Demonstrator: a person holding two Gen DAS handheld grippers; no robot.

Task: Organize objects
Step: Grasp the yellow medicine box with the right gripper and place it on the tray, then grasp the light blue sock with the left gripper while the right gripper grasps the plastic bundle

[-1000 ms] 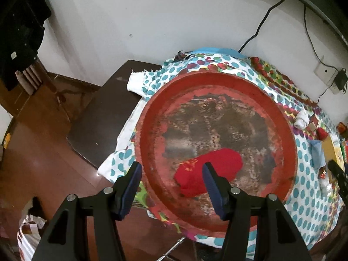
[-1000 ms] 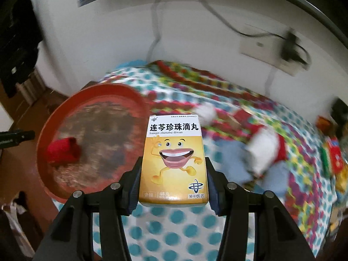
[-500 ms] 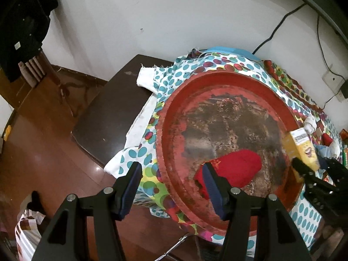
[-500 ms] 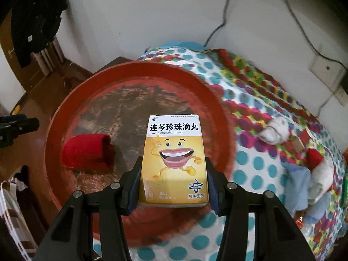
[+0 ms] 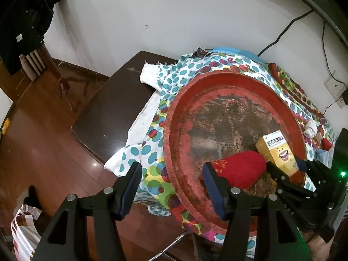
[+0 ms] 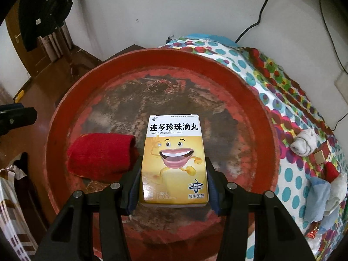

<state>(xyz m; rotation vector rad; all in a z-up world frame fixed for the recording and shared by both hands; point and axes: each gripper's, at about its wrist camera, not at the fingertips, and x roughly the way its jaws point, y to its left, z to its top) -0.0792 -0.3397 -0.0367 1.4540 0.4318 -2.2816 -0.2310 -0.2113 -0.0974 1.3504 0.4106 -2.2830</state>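
Note:
A large round red tray (image 5: 289,113) (image 6: 65,100) with a worn brown middle lies on a polka-dot cloth. A rolled red sock (image 5: 238,170) (image 6: 102,156) lies in the tray near its front edge. My right gripper (image 6: 173,184) is shut on a yellow medicine box (image 6: 174,158) with a cartoon mouth and holds it over the tray, beside the sock. The box also shows in the left wrist view (image 5: 277,152). My left gripper (image 5: 171,187) is open and empty, over the tray's left rim, its right finger in front of the sock.
The polka-dot cloth (image 5: 195,69) (image 6: 280,84) covers the table. A white sock (image 6: 303,143), a blue sock (image 6: 319,198) and small red items lie on the cloth at the right. A dark low table (image 5: 113,106) and wooden floor are left of the tray. Cables run down the wall.
My right gripper has carried the yellow box left from over the cloth to over the tray, next to the red sock. My left gripper has drifted left, still open.

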